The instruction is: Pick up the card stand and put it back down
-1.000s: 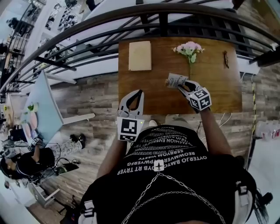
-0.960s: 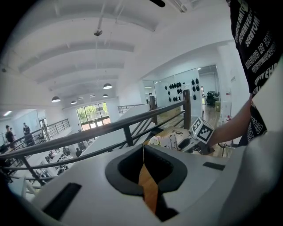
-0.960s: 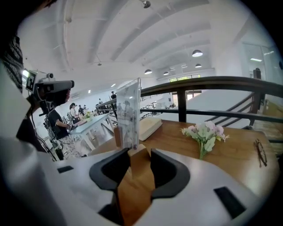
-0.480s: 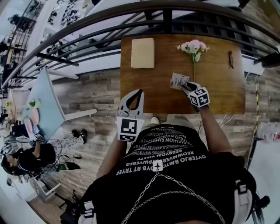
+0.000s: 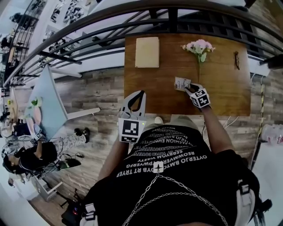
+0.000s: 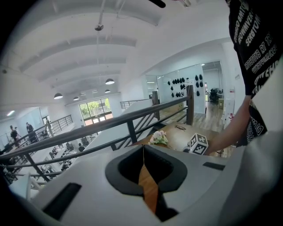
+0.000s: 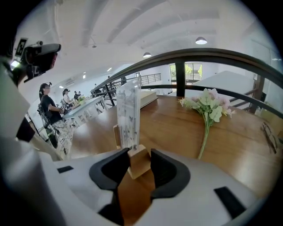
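The card stand (image 5: 181, 83) is a clear upright card holder (image 7: 128, 106) on a small wooden block (image 7: 139, 162). It stands upright near the middle of the brown table (image 5: 221, 99). My right gripper (image 5: 189, 89) is shut on the wooden block, whose sides sit against both pads (image 7: 138, 155). I cannot tell whether the block rests on the table top. My left gripper (image 5: 136, 95) hangs off the table's near left corner, shut and holding nothing, its tips meeting (image 6: 143, 148).
A bunch of pink flowers (image 5: 200, 47) lies behind the stand, its stem pointing toward me. A beige notebook (image 5: 147, 52) sits at the table's far left, and glasses (image 5: 237, 59) at the far right. A dark railing (image 5: 168, 13) runs along the far edge.
The right gripper has drawn the card stand lower, toward the table top; the stand looks smaller and more upright now. The left gripper has not moved.
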`<state>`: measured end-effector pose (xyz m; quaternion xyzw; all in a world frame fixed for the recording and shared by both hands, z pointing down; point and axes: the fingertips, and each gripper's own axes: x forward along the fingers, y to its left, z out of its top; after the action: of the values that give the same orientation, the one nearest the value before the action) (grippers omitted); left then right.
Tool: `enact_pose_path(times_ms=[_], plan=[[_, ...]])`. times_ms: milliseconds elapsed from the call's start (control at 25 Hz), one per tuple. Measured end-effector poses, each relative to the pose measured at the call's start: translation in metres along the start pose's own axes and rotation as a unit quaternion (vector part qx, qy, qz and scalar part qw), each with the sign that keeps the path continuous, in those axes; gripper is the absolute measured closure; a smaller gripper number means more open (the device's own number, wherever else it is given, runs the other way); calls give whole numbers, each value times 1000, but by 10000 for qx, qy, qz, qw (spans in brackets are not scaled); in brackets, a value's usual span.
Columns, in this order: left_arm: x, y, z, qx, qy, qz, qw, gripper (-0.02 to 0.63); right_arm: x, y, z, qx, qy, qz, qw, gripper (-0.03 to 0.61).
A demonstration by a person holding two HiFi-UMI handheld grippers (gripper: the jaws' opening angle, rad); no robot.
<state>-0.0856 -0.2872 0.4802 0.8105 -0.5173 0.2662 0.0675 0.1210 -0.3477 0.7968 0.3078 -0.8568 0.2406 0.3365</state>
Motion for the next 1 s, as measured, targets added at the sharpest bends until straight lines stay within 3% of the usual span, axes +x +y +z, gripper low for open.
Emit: enact_pose_path(times_ms=[240,520,720,800,920,1000], plan=[[-6,10,-4,-49,-21,58,10000,584,7,5,-10,-311,129,-110,9994,410],[-15,11,-5,-34,-150,-23,9999,584,-5,7,-9,-304,100,-391,9987,391],[-21,15,-3,-29,-363,-142,9992,584,-39,3,1,-162,-152,-906,9956,379],[-22,17,0,-34,-460,-141,9988,584,-61,4,9,-11,-376,-1067,9936,397],[-28,19,8,-116,-707,-127,9973,584,-99,12,23,113,-790,-1275,9886,544],[-35,19,18,-154,-1027,-165,9945,584,-122,18,33,233,-1000,-1466,9839,561]])
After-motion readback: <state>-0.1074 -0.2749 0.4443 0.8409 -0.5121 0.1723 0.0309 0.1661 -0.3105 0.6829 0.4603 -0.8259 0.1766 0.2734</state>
